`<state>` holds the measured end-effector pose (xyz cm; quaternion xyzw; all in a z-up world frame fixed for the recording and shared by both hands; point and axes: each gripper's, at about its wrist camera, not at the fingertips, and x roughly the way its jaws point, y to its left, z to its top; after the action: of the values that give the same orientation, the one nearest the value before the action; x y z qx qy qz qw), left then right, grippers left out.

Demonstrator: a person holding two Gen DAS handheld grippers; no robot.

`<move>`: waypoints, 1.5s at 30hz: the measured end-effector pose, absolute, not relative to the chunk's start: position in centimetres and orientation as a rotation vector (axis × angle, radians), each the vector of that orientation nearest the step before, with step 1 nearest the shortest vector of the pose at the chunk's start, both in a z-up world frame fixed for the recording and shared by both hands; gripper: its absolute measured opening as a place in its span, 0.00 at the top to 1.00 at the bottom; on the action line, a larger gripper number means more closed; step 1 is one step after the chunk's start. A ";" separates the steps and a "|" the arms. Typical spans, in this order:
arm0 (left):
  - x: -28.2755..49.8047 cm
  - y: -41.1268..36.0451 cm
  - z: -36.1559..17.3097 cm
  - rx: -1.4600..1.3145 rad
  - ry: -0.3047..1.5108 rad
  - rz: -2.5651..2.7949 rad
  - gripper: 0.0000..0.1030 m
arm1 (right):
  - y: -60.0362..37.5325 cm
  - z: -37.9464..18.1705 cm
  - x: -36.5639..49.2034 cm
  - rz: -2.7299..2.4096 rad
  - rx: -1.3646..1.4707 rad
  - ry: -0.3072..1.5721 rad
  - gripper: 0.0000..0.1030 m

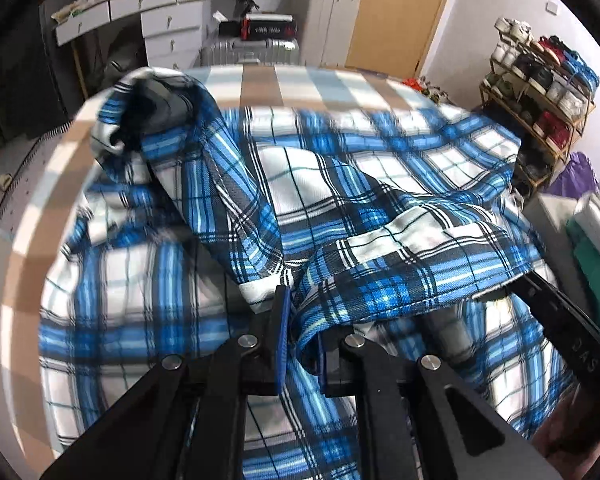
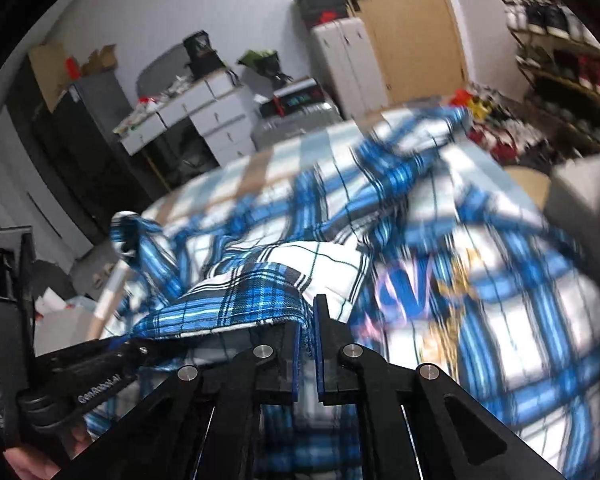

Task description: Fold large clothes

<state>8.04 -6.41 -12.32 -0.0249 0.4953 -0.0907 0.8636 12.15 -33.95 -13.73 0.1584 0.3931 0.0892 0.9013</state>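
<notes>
A large blue, white and black plaid shirt (image 1: 340, 184) lies crumpled on a table with a beige and pale blue checked cloth (image 1: 260, 84). My left gripper (image 1: 300, 312) is shut on a hem fold of the shirt and lifts it. My right gripper (image 2: 309, 320) is shut on another part of the same hem; the shirt (image 2: 460, 240) is blurred there, with a printed patch showing. The right gripper's body shows at the right of the left wrist view (image 1: 568, 320). The left gripper's body shows at the left of the right wrist view (image 2: 80, 376).
A white drawer desk (image 1: 156, 20), a suitcase (image 1: 252, 50), a white cabinet (image 1: 332, 16) and a wooden door (image 1: 400, 12) stand behind the table. A shoe rack (image 1: 540, 92) is at the right. Boxes and bags (image 1: 592, 224) sit near the right edge.
</notes>
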 end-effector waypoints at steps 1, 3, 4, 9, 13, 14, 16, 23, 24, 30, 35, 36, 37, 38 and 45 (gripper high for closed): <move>8.0 -6.7 -12.5 -0.043 1.041 -0.203 0.94 | -34.1 -13.9 12.2 0.172 0.334 0.826 0.94; 8.1 -7.4 -12.9 0.014 1.043 -0.221 0.94 | -33.9 -13.8 12.3 0.160 0.321 0.833 0.91; 7.7 -7.5 -12.8 0.013 1.045 -0.236 0.94 | -34.0 -13.8 12.1 0.155 0.321 0.844 0.91; 9.3 -5.8 -13.6 -0.060 1.085 -0.267 0.94 | -33.9 -14.9 12.5 0.204 0.331 0.964 0.78; 10.6 -5.1 -13.9 -0.049 1.123 -0.291 0.92 | -36.3 -14.0 11.9 0.329 0.427 0.999 0.48; 10.8 -5.1 -13.8 -0.047 1.132 -0.298 0.92 | -37.3 -13.5 11.8 0.333 0.445 1.002 0.47; 10.7 -5.0 -13.8 -0.026 1.154 -0.303 0.92 | -39.2 -12.3 12.4 0.313 0.469 0.983 0.43; 8.9 -7.0 -13.8 0.151 1.118 -0.297 0.91 | -44.3 -11.0 22.2 0.134 0.538 0.981 0.30; 8.9 -7.3 -13.8 0.169 1.114 -0.294 0.91 | -45.2 -11.7 24.0 0.130 0.610 1.007 0.30; 9.4 -7.0 -13.7 0.096 1.108 -0.273 0.91 | -46.4 -13.3 28.0 0.082 0.739 1.009 0.62; 8.8 -5.3 -13.0 0.055 1.091 -0.268 0.91 | -45.2 -11.4 25.9 0.111 0.706 0.913 0.98; 8.8 -5.3 -12.8 0.053 1.085 -0.267 0.91 | -45.5 -10.9 25.0 0.133 0.722 0.872 0.98; 8.7 -5.3 -12.7 0.049 1.082 -0.270 0.92 | -45.9 -10.7 24.4 0.147 0.746 0.841 0.98; 8.6 -5.4 -12.3 0.048 1.079 -0.280 0.92 | -46.4 -10.9 23.8 0.161 0.778 0.827 0.98; 8.5 -4.8 -12.3 0.026 1.065 -0.292 0.92 | -45.4 -15.8 24.1 0.045 0.585 1.074 0.98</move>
<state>8.47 -4.76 -12.29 0.0126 0.5058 -0.1389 0.8513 24.12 -45.35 -15.82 0.2746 0.5043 0.0213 0.8184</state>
